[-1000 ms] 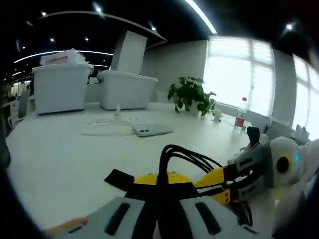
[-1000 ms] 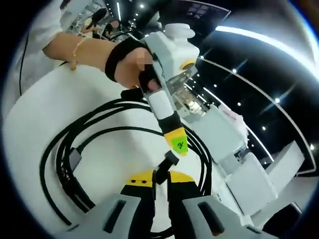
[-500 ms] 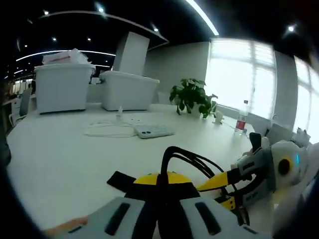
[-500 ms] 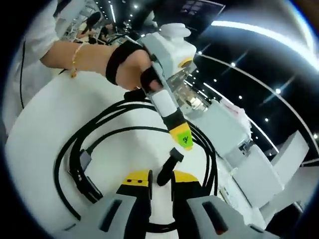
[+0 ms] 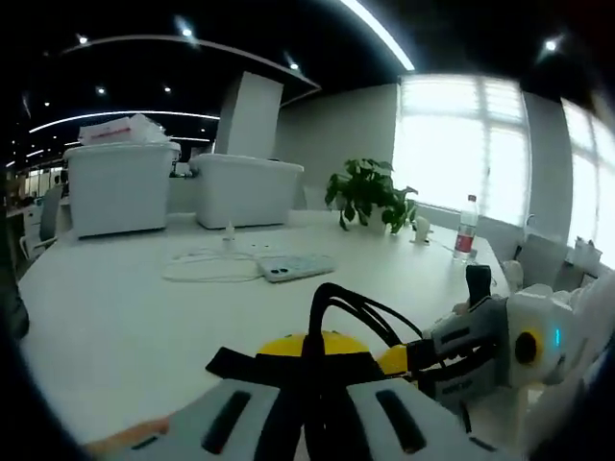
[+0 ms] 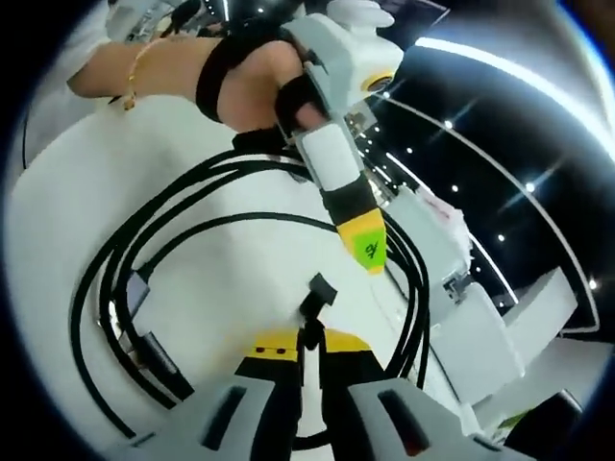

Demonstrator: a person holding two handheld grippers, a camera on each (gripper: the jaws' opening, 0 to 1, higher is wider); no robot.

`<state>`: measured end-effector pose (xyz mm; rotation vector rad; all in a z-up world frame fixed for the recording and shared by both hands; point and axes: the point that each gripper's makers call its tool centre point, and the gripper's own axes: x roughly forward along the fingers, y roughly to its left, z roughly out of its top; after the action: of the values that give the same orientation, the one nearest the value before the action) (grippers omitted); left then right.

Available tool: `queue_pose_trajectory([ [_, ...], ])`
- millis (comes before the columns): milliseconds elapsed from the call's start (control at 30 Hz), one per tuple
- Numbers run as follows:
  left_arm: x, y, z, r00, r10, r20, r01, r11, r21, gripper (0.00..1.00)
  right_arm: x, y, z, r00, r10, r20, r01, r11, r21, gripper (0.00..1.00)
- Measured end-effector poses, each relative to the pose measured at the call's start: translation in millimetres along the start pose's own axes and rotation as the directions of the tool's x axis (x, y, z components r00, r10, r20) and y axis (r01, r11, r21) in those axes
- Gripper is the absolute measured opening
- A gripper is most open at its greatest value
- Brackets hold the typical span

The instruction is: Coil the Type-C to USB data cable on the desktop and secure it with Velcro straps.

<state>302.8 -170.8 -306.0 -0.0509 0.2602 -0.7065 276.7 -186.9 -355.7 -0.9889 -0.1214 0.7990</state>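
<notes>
Jaws of the left gripper (image 5: pixel 309 357) sit closed on the black cable (image 5: pixel 360 305) where its strands bunch, a black Velcro strap (image 5: pixel 231 362) sticking out to one side. Just beside it, the right gripper (image 5: pixel 478 336) reaches in from the right. In the right gripper view, the right gripper (image 6: pixel 307 348) pinches the strap's thin end (image 6: pixel 313 300), while the cable (image 6: pixel 144 250) lies looped on the white desktop (image 6: pixel 221 279). Farther off, a phone (image 5: pixel 290 267), plant (image 5: pixel 367 189), bottle (image 5: pixel 467 227) and white bins (image 5: pixel 120 182) stand on the table.
</notes>
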Motion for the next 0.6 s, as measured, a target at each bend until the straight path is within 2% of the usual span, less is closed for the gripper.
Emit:
queue_pose_trajectory([
  [133, -2.5, -1.4, -1.3, 1.000, -0.005, -0.010, 0.005, 1.000, -0.009, 0.05, -2.4, -3.9, 3.7, 0.999, -0.029, 0.016, 0.031, 0.992, -0.125, 0.02],
  [267, -3.2, -3.1, -3.1, 1.000, -0.011, -0.020, 0.011, 1.000, -0.011, 0.05, -9.3, -6.2, 5.8, 1.000, -0.008, 0.022, 0.010, 0.994, -0.112, 0.01],
  [367, -4.0, -10.0, -10.7, 0.998, -0.021, -0.058, 0.023, 0.999, 0.033, 0.05, -17.4, -10.4, 7.4, 1.000, -0.010, 0.019, 0.012, 0.993, -0.117, 0.01],
  [433, -4.2, -14.8, -14.8, 0.997, -0.024, -0.076, 0.031, 0.996, 0.089, 0.05, -23.8, -14.3, 12.0, 1.000, -0.014, 0.024, 0.017, 0.993, -0.120, 0.01],
  [467, -4.1, -17.6, -14.2, 0.997, -0.029, -0.070, 0.037, 0.992, 0.118, 0.05, -26.9, -16.2, 14.6, 1.000, -0.012, 0.026, 0.015, 0.993, -0.117, 0.01],
  [600, -7.5, -25.4, -16.1, 0.997, -0.036, -0.069, 0.046, 0.988, 0.148, 0.06, -32.6, -17.6, 19.8, 0.999, 0.009, 0.037, -0.006, 0.997, -0.076, 0.01],
])
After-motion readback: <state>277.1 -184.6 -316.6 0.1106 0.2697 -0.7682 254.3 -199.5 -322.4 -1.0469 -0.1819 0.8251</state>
